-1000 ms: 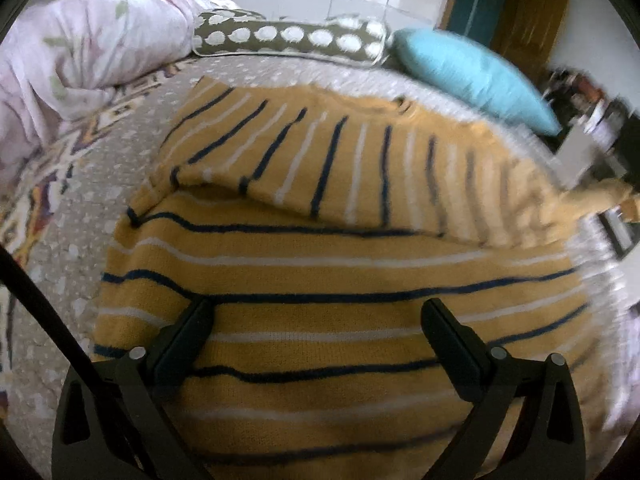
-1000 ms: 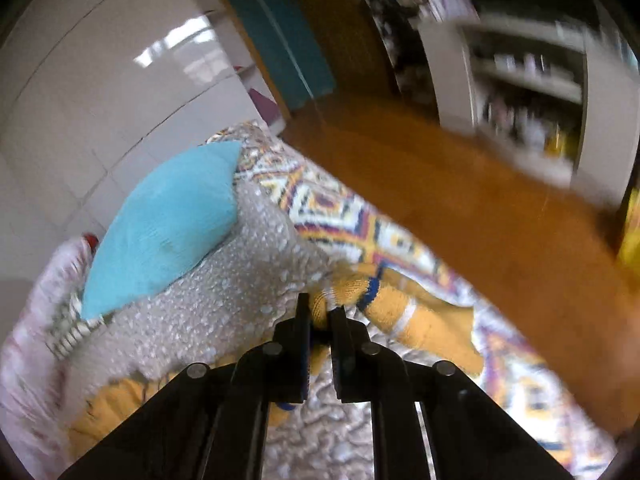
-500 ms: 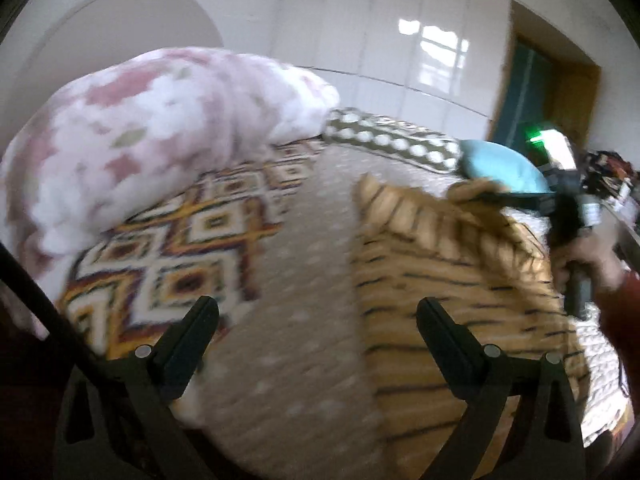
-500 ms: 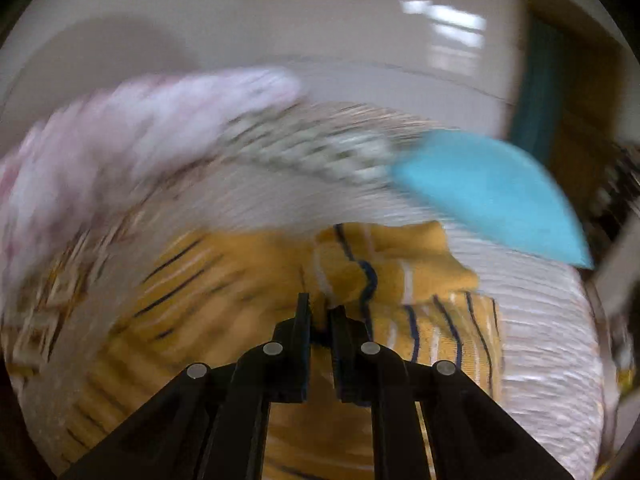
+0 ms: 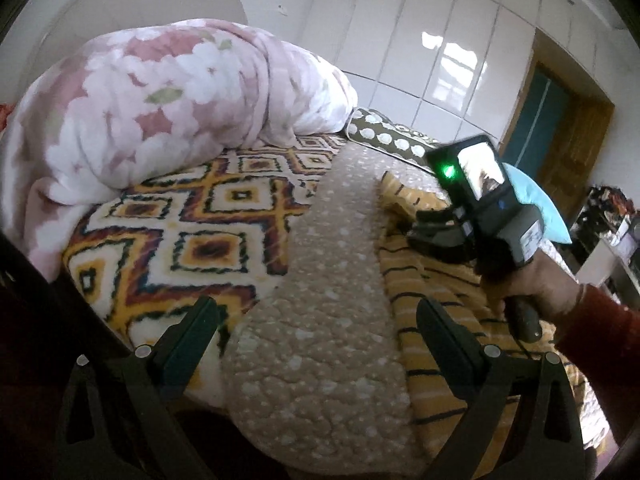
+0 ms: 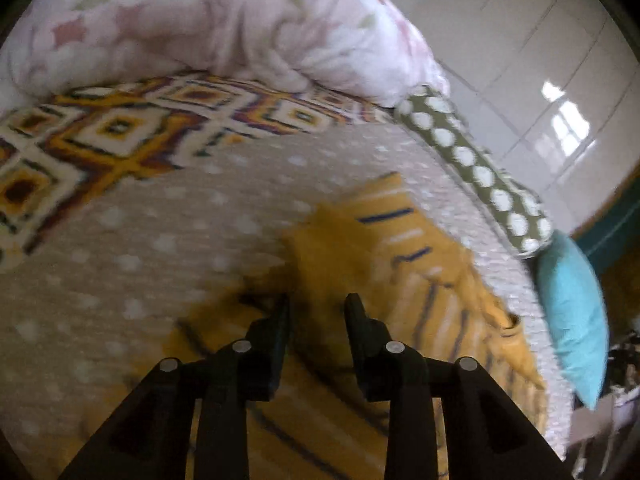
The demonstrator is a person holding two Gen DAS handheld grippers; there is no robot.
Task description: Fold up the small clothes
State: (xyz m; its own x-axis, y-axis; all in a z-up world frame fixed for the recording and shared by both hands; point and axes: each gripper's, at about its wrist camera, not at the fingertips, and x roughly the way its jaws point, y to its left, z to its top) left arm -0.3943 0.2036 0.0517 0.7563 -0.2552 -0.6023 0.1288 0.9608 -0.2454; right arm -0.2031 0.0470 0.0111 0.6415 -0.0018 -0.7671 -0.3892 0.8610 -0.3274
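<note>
Bed, beige dotted cover, fills the lower frame in both views; patterned blanket on its left, pink floral quilt bundled upper left, likely pushed aside to leave folding room.

Yellow striped sweater lies flat on the cover, centre right in the right wrist view, a sleeve laid over the body. Probably a fold just placed.

Right gripper low over that sleeve, jaws just been opening, now narrowly parted, cloth below but not pinched. Reads as release.

Left gripper at bottom centre, jaws wide, nothing between them, off the sweater's left edge, above bare cover.
</note>
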